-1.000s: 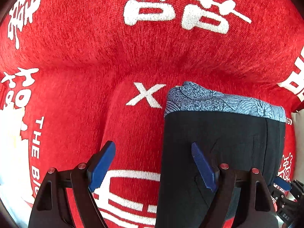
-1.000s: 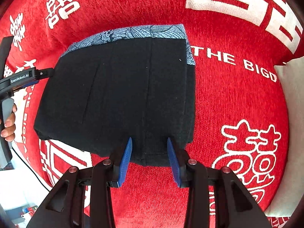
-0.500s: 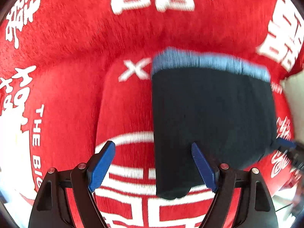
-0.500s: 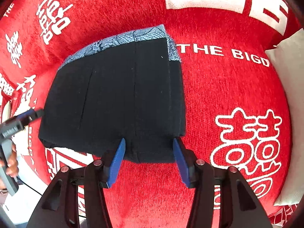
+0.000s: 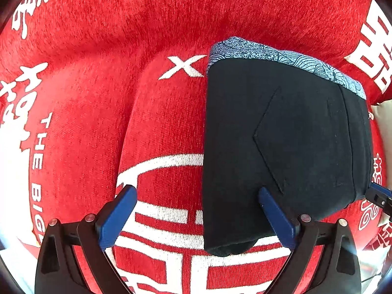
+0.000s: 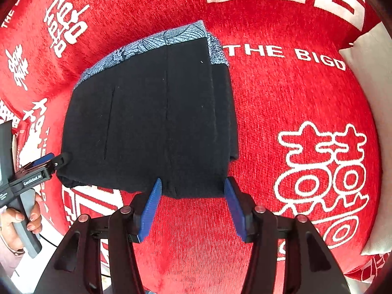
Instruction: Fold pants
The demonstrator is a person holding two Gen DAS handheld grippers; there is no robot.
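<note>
The left claw (image 5: 196, 216) stands wide apart with nothing between its blue pads; its right pad overlaps the near left part of the folded pants (image 5: 281, 142), though contact cannot be told. The right claw (image 6: 193, 208) is likewise spread, gripping nothing, its tips just short of the near edge of the pants (image 6: 152, 122). In the right wrist view the left claw (image 6: 52, 160) shows from the side at the pants' near left corner, carried by the person's left hand (image 6: 22, 220). The pants lie as a compact black rectangle with a blue patterned waistband (image 6: 152, 41) along the far edge, resting on a red blanket (image 6: 281, 98) printed with white characters.
</note>
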